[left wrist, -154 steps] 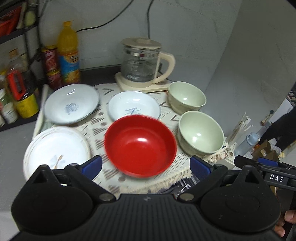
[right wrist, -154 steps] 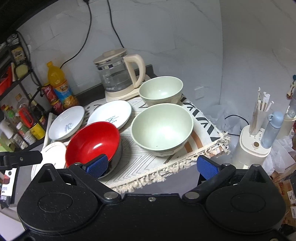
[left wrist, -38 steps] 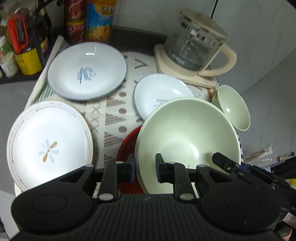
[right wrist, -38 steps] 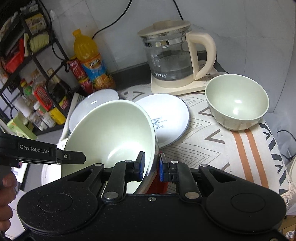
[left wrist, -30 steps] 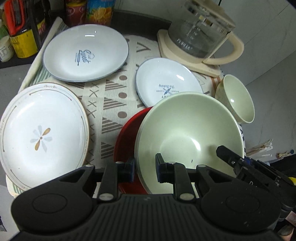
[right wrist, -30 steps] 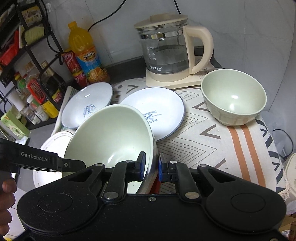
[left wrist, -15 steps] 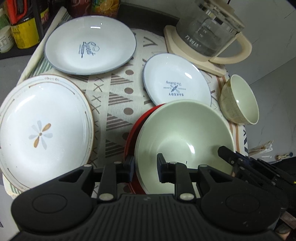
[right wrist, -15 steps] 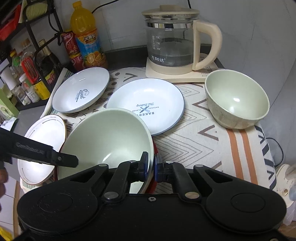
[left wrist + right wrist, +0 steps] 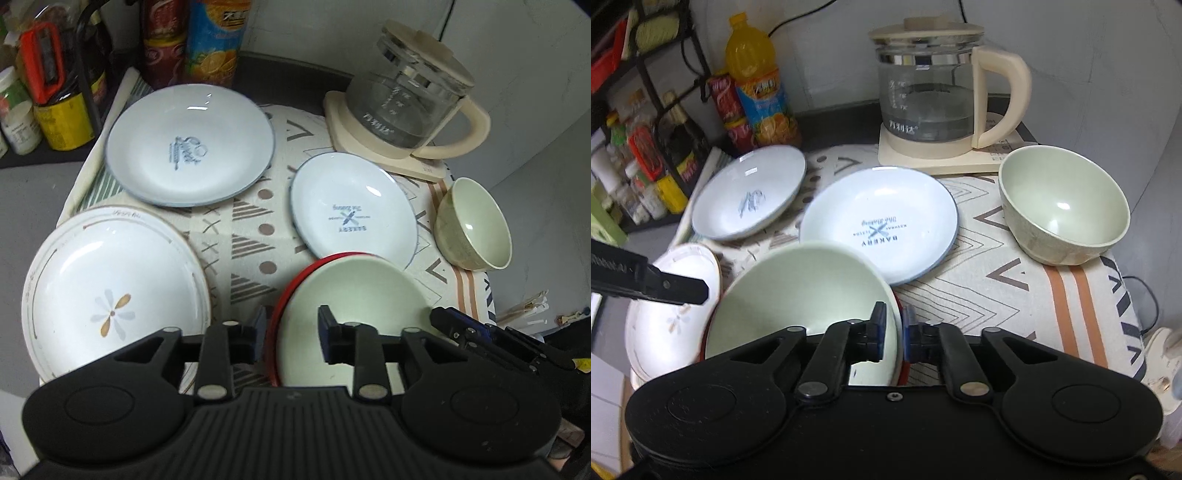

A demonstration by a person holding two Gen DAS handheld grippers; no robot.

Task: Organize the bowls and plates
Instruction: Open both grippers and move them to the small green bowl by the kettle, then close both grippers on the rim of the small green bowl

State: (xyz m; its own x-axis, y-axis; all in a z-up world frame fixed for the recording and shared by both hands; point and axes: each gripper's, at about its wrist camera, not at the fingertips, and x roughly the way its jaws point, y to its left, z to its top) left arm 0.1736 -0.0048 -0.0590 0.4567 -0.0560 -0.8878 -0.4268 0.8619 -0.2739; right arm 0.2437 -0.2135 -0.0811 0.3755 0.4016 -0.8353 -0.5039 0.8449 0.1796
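The left hand-held gripper [image 9: 288, 332] had its jaws parted, straddling the near rims of the stacked bowls without pinching them. The right hand-held gripper [image 9: 893, 325] was narrowed onto the right rim of the green bowl [image 9: 801, 291], which sat nested in the red bowl [image 9: 284, 302] at the near edge of the worktop [image 9: 1015, 288]. One stack looked done. Left to sort, by my reading: the second green bowl [image 9: 1063, 210] at far right, the bakery plate [image 9: 879, 221], the blue-rimmed plate [image 9: 190, 147] and the flower plate [image 9: 110, 288].
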